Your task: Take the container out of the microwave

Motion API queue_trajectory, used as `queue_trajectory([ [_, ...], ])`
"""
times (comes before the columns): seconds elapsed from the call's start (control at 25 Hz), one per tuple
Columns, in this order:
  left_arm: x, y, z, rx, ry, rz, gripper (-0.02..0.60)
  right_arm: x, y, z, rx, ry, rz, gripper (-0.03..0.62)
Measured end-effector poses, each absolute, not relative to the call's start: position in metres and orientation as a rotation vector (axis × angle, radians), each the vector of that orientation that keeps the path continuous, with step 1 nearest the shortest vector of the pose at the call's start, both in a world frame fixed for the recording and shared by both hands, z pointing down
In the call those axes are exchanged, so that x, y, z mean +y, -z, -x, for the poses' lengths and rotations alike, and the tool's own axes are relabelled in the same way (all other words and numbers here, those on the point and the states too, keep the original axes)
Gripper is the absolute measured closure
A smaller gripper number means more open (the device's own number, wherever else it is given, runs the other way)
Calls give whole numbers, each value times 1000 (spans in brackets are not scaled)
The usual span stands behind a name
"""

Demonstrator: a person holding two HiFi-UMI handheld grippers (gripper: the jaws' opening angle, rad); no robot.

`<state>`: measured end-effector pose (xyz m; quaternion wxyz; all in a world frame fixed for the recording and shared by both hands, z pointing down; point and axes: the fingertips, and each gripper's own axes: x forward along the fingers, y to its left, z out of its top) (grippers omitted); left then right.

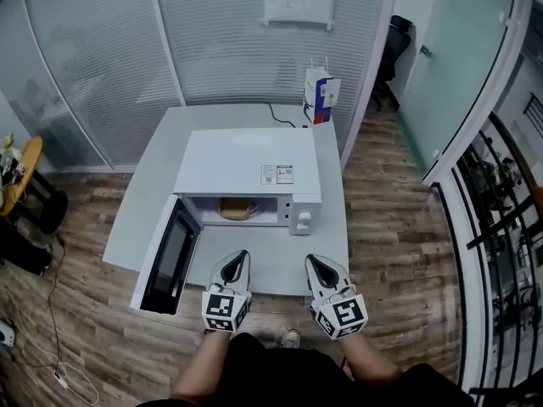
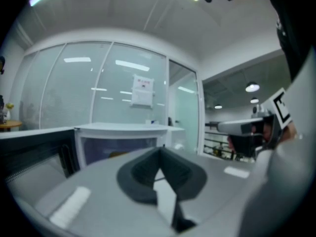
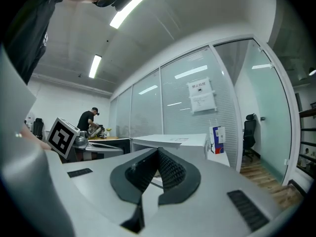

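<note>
White microwave (image 1: 246, 168) door (image 1: 170, 257) stands open; what looks like the tan container (image 1: 236, 209) sits inside. My left gripper (image 1: 238, 261) and right gripper (image 1: 316, 265) are closed, empty; extraction pending.

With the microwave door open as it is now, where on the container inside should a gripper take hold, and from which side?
Probably the near edge of the tan container, reached level through the front opening of the microwave. The cavity walls and roof close every other side, and the door hangs open leftward.
</note>
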<state>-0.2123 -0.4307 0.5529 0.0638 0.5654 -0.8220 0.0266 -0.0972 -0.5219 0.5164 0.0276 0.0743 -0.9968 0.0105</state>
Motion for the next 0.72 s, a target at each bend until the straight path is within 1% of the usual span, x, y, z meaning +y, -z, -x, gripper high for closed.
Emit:
queue_trajectory([
  [0.32, -436, -583, 253, -2507, -73, -1515, 577, -529, -530, 145, -3046, -63, -103, 600],
  [0.72, -456, -628, 300, -2480, -101, -1490, 577, -533, -576, 199, -2956, -58, -62, 600],
])
